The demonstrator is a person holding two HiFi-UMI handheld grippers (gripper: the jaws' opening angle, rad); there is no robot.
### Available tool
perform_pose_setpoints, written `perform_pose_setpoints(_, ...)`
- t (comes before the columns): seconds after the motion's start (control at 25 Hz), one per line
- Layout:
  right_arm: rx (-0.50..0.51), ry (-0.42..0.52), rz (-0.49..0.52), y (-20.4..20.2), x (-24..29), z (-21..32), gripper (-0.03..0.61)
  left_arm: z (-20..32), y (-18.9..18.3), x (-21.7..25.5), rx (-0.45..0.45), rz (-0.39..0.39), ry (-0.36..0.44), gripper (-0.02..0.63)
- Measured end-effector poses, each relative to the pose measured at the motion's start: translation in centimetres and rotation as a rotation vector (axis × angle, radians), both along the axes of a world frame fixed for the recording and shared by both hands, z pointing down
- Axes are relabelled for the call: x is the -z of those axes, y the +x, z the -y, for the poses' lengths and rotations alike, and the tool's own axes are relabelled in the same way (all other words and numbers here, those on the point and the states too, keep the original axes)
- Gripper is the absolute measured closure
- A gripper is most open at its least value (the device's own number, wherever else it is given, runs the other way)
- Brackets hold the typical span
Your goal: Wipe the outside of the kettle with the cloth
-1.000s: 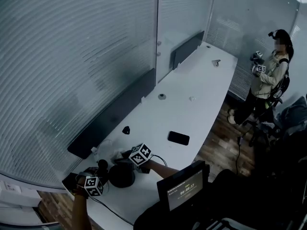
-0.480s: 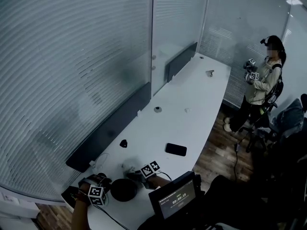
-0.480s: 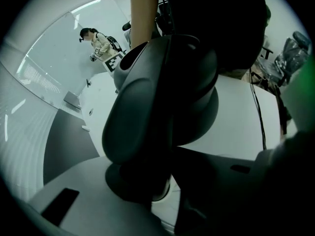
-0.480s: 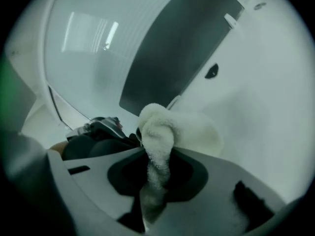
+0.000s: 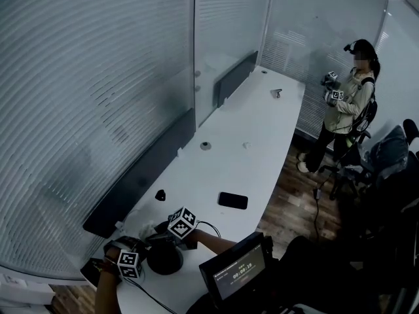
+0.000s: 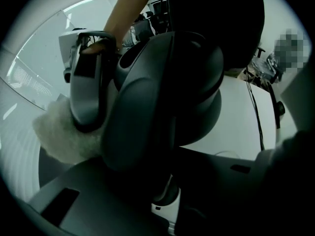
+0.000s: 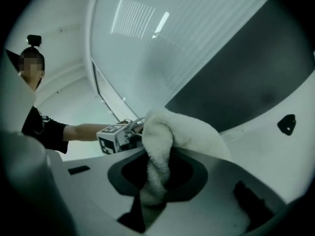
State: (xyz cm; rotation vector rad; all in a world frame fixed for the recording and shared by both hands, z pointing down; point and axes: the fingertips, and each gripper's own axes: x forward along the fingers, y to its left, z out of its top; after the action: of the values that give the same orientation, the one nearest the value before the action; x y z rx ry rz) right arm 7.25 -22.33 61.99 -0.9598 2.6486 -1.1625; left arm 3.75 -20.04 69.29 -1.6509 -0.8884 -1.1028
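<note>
The black kettle stands at the near end of the white table. It fills the left gripper view as a dark rounded body. My left gripper sits at its left side, and its jaws look shut on a dark part of the kettle low down. My right gripper reaches over the kettle from the right, shut on the white fluffy cloth. The cloth presses against the kettle's far side; the head view hides it.
A black phone lies on the table beyond the kettle, and a small dark object sits near the dark partition. A screen with a timer stands at the table's near edge. Another person stands far right, near chairs.
My right gripper with the cloth has swung left and back across the kettle's top. The left gripper has kept its place at the kettle. The head view has shifted slightly.
</note>
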Motion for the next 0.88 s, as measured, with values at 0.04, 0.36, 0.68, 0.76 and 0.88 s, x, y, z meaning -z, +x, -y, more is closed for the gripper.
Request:
perform_pose_setpoints(0.04,0.004,-0.035,-0.041,0.2,-1.3,0.2,0.514,0.0,0.0,0.0,0.004,-0.002,0.003,0.491)
perform_pose_setpoints(0.36,-0.167,-0.326,0.129,1.4,-11.5,-3.4,0.513,-1.1,-0.1,0.3,0.006,-0.026,0.069,0.491)
perform_pose_setpoints(0.68,-0.341,-0.256,0.339,6.5,-8.3,-6.0,0.512,0.2,0.8,0.2,0.031,-0.019,0.064,0.491)
perform_pose_setpoints(0.76,-0.277,-0.101,0.459,5.8,-2.9,-5.9,0.513,0.5,-0.4,0.3,0.101,0.002,0.044,0.491)
perform_pose_setpoints(0.88,-0.137,0.041,0.534,3.3,3.2,-6.9,0.514,0.6,-1.8,0.2,0.228,0.027,-0.013,0.495)
